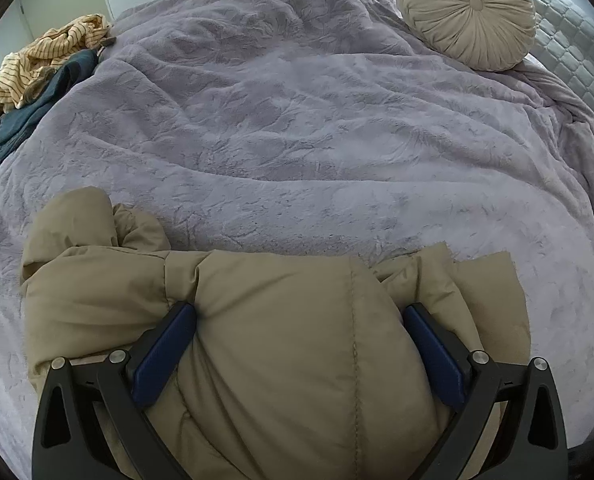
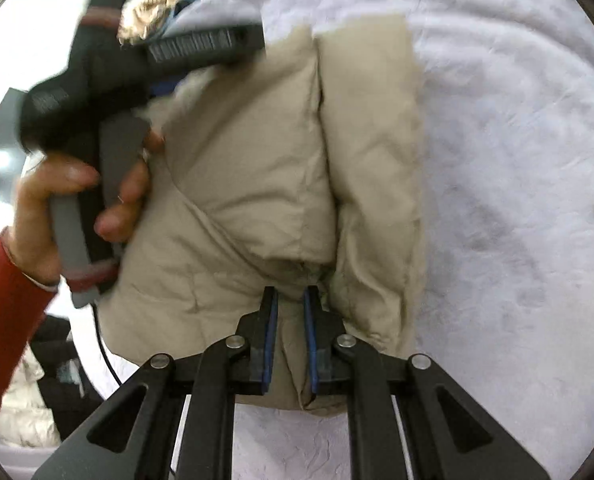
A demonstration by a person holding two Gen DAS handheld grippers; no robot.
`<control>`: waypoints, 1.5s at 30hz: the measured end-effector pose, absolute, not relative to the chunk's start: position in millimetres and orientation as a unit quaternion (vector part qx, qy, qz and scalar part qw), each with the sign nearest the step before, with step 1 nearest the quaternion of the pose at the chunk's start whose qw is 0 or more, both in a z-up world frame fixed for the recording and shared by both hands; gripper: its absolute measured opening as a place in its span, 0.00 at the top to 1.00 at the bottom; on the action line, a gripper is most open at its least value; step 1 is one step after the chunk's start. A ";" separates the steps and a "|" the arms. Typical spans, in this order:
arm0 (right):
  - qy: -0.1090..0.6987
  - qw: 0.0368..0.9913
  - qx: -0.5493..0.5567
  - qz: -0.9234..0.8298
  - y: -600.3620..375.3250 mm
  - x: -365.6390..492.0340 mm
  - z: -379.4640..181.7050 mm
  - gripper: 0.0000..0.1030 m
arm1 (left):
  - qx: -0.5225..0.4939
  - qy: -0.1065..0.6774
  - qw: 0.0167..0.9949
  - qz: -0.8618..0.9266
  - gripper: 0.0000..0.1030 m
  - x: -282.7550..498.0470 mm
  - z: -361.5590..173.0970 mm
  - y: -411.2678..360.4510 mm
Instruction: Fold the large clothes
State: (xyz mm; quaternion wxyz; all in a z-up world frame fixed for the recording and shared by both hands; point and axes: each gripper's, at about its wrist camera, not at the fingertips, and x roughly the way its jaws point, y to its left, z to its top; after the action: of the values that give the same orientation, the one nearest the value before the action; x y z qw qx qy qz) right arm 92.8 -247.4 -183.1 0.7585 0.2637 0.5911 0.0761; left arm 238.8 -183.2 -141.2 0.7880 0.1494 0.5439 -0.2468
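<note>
A tan puffy jacket (image 1: 277,344) lies bundled on the lavender blanket (image 1: 297,128) at the near edge of the bed. My left gripper (image 1: 299,312) stands wide, and its blue pads (image 1: 165,356) press on both sides of a thick roll of the jacket. In the right wrist view the jacket (image 2: 249,160) shows two folded layers side by side. My right gripper (image 2: 291,294) is nearly closed, pinching a thin fold at the jacket's near edge. A hand (image 2: 57,200) in a red sleeve holds the left gripper's handle at the jacket's left side, blurred.
A round beige pleated cushion (image 1: 465,12) sits at the far right of the bed. A striped cloth (image 1: 53,48) and a dark teal garment (image 1: 33,116) are piled at the far left. White and black items (image 2: 37,392) lie below the bed edge.
</note>
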 end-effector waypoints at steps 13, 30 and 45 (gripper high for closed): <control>0.605 0.750 0.264 0.047 -263.9 87.1 -206.5 0.84 | 0.153 0.545 0.792 -0.230 0.00 231.1 -120.9 -177.1; 0.630 0.734 0.250 0.046 -256.1 106.9 -169.1 0.83 | 0.021 0.569 0.811 -0.133 0.00 120.9 -33.7 -0.2; 0.605 0.772 0.190 0.025 -220.2 76.0 -85.5 0.12 | 0.029 0.527 0.846 -0.075 0.00 57.3 18.1 36.6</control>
State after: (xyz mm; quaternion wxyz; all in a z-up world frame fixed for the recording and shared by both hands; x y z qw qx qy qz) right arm 76.0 -220.2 -85.5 0.7725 0.1900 0.6054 0.0247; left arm 57.3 36.6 18.1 0.8457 0.0287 0.5275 -0.0751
